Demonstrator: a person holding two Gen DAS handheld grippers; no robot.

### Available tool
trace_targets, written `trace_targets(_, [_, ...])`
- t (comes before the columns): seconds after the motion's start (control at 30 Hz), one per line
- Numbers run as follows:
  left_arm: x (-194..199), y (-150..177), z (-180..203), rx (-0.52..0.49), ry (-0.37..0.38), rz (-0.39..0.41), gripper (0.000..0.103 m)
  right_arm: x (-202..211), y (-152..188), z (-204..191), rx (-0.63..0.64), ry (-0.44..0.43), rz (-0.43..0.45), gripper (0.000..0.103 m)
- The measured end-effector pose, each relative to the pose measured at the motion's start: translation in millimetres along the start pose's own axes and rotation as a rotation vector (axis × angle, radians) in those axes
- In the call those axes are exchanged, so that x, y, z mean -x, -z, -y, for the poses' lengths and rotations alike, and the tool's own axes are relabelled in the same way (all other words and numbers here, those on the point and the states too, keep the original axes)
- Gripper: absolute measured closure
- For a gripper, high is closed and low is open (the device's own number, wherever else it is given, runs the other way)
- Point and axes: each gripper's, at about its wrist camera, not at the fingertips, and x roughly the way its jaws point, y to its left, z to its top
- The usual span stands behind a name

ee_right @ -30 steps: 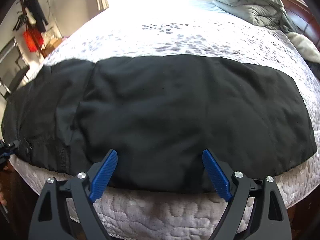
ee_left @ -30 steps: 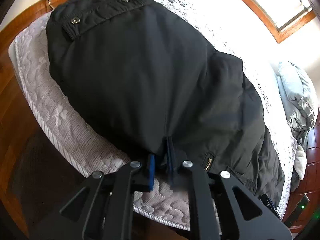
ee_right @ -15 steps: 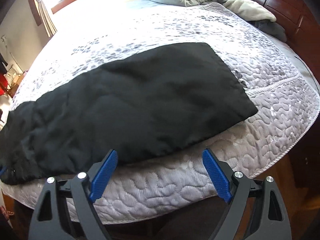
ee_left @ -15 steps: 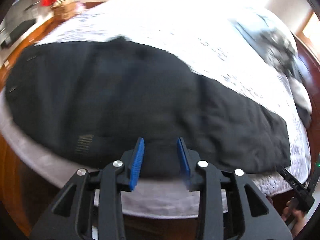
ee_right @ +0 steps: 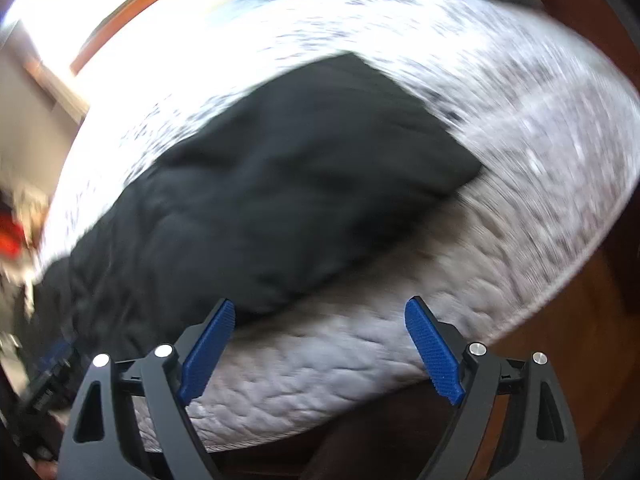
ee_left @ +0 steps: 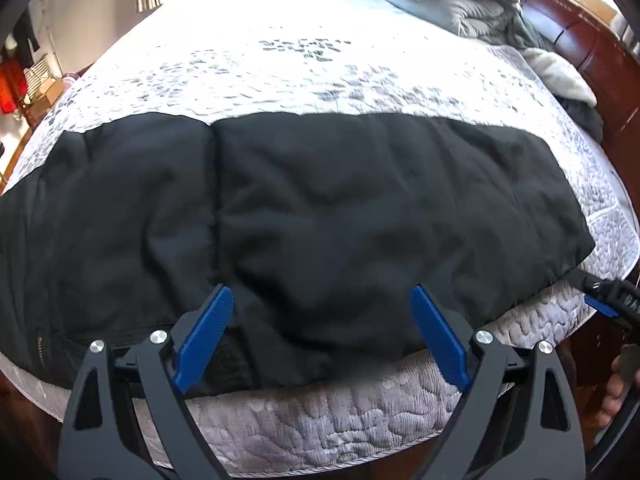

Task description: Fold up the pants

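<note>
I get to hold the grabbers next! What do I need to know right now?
Left gripper: its jaws have just been opening and now stand wide, nothing pinched, over the near edge of the black pants.
Right gripper: jaws open, empty, over the quilted bedspread near the pants' leg end.
Pants lie in a long strip along the bed's near edge, legs apparently laid together.
Left to do: fold the strip across its length.

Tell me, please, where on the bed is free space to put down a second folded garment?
The wide quilt beyond the far edge of the black pants is bare up to the grey bedding heaped by the headboard. A narrow strip of quilt runs bare along the near edge. That headboard corner is crowded.
</note>
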Motion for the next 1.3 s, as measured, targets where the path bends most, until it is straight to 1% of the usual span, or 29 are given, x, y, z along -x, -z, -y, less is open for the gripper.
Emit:
trace_targets(0.03, [-1,1,0,0.0,-0.001,-0.005,0.013,-1,-1,15,-0.03,-0.002,-0.001,0.015])
trace_targets(0.1, [-5,2,1,-0.001,-0.001,-0.016,0.013,-5,-4,31,-0.049,0.014,-0.007,0.015])
trace_targets(0.17, [-9,1,1,-0.006,-0.008,-0.026,0.013,-9,-8,39,-0.065,-0.024,-0.004,0.015])
trace_targets(0.23, [-10,2,0,-0.01,-0.018,-0.031,0.013,-15,-12,42,-0.091,-0.071,-0.011,0.015])
trace_targets(0.3, [-12,1,1,-0.011,-0.02,-0.034,0.013,-22,-17,43,-0.118,-0.088,-0.016,0.014])
trace_targets(0.5, [-15,-1,-4,-0.006,-0.035,-0.045,0.012,-34,-33,40,-0.152,-0.151,0.022,0.015])
trace_targets(0.53, [-15,-2,-6,-0.004,-0.036,-0.049,0.012,-36,-36,39,-0.149,-0.159,0.033,0.018])
trace_targets(0.57, [-16,-2,-8,-0.001,-0.037,-0.052,0.012,-38,-39,38,-0.145,-0.157,0.042,0.026])
trace_targets(0.6, [-16,-2,-8,0.0,-0.037,-0.052,0.012,-40,-42,38,-0.144,-0.147,0.056,0.031])
trace_targets(0.7, [-16,-1,-11,-0.01,-0.04,-0.051,0.012,-44,-49,42,-0.169,-0.177,0.062,0.052])
trace_targets(0.73, [-16,0,-11,-0.02,-0.045,-0.051,0.012,-43,-50,43,-0.172,-0.194,0.071,0.068])
trace_targets(0.77, [-16,0,-12,-0.028,-0.051,-0.05,0.012,-38,-51,44,-0.166,-0.222,0.088,0.08])
trace_targets(0.83, [-17,1,-13,-0.036,-0.062,-0.051,0.012,-31,-52,43,-0.156,-0.239,0.114,0.088])
trace_targets(0.87, [-17,1,-14,-0.034,-0.072,-0.048,0.012,-26,-52,41,-0.146,-0.242,0.132,0.09])
trace_targets(1.0, [-6,0,-27,0.001,-0.111,-0.01,0.012,-4,-51,17,-0.047,-0.197,0.207,0.092])
trace_targets(1.1, [-1,-4,-45,0.051,-0.131,0.001,0.012,13,-47,-12,0.043,-0.234,0.249,0.092])
trace_targets(1.17, [0,-9,-63,0.106,-0.148,-0.004,0.012,22,-42,-36,0.113,-0.26,0.267,0.092])
trace_targets(1.23, [1,-14,-81,0.162,-0.153,-0.009,0.012,27,-36,-60,0.185,-0.269,0.27,0.092])
trace_targets(1.3, [4,-17,-96,0.192,-0.16,-0.007,0.012,30,-28,-84,0.26,-0.268,0.27,0.092])
